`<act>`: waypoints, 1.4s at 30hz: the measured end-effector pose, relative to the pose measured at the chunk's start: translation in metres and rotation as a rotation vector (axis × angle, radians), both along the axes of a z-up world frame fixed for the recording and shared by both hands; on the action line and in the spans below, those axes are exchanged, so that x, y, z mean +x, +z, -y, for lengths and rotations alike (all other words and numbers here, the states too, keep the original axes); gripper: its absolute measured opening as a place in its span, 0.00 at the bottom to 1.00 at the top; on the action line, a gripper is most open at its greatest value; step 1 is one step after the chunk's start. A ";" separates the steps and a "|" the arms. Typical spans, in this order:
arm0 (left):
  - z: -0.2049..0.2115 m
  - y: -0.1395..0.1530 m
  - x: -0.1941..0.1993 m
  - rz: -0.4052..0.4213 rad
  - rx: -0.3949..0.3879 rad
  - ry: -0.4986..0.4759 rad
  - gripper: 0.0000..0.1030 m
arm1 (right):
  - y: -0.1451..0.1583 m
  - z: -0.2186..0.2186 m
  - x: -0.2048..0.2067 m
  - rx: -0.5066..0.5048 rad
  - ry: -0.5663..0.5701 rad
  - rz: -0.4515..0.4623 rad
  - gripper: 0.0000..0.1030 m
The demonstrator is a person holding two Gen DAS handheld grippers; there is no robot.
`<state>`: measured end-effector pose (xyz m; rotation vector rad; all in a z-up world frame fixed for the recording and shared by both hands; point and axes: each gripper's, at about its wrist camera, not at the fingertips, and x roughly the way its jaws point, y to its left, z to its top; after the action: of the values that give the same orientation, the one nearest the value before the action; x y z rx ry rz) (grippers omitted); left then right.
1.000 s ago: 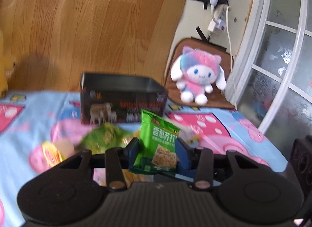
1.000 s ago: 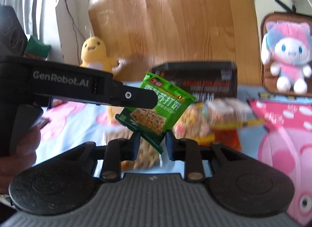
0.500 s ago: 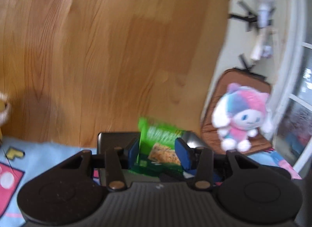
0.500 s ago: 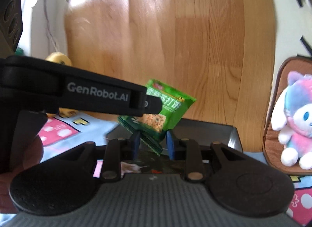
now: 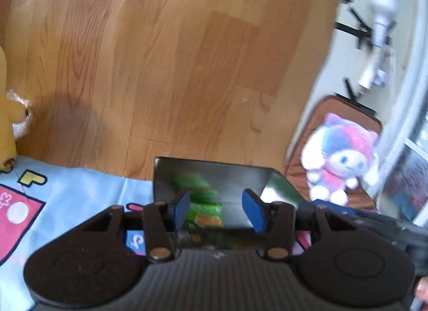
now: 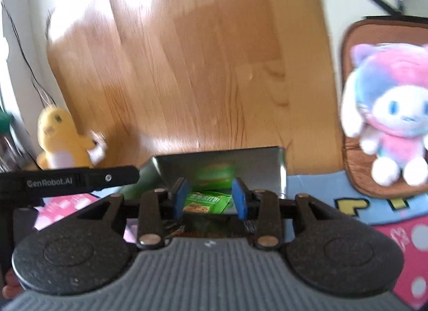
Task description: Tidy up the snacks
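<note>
Nearest the left wrist camera, the left gripper (image 5: 220, 210) holds its blue-padded jaws spread wide with nothing between them. The right gripper (image 6: 209, 198) likewise has its blue pads parted, gripping nothing. Just past both sets of fingers lies the green crinkly biscuit packet (image 6: 207, 200), flat on the floor of the dark open-topped cardboard box with a shiny inner lining (image 6: 222, 166); the lining throws back a blurred green reflection. The box stands on a light blue cartoon-printed bedsheet with pink patches (image 5: 67, 190). Behind it rises a broad honey-coloured wood-grain headboard (image 5: 187, 70). A yellow plush duck (image 6: 60, 139) sits at the left against the board. At the right, a pink, blue and white plush cat (image 6: 390, 121) rests on a brown cushion (image 6: 355, 172), beside a white-framed window (image 5: 412, 134).
</note>
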<state>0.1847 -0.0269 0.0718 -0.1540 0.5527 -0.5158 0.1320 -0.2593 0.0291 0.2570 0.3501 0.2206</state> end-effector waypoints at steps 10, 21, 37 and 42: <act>0.005 -0.041 -0.094 -0.113 -0.017 -0.163 0.50 | -0.048 0.045 -0.051 0.077 -0.090 -0.093 0.61; -0.023 -0.056 -0.133 -0.162 -0.032 -0.128 0.57 | -0.073 0.038 -0.053 0.205 0.038 -0.239 0.56; -0.016 -0.059 -0.150 -0.204 -0.087 -0.213 0.66 | -0.085 -0.025 -0.155 0.035 0.188 -0.185 0.53; -0.029 -0.056 -0.153 -0.219 -0.130 -0.223 0.66 | -0.081 -0.023 -0.160 0.001 0.174 -0.166 0.63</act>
<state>0.0318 0.0023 0.0156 -0.2770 0.7548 -0.7579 -0.0276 -0.2367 -0.0523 0.2470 0.5376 0.3719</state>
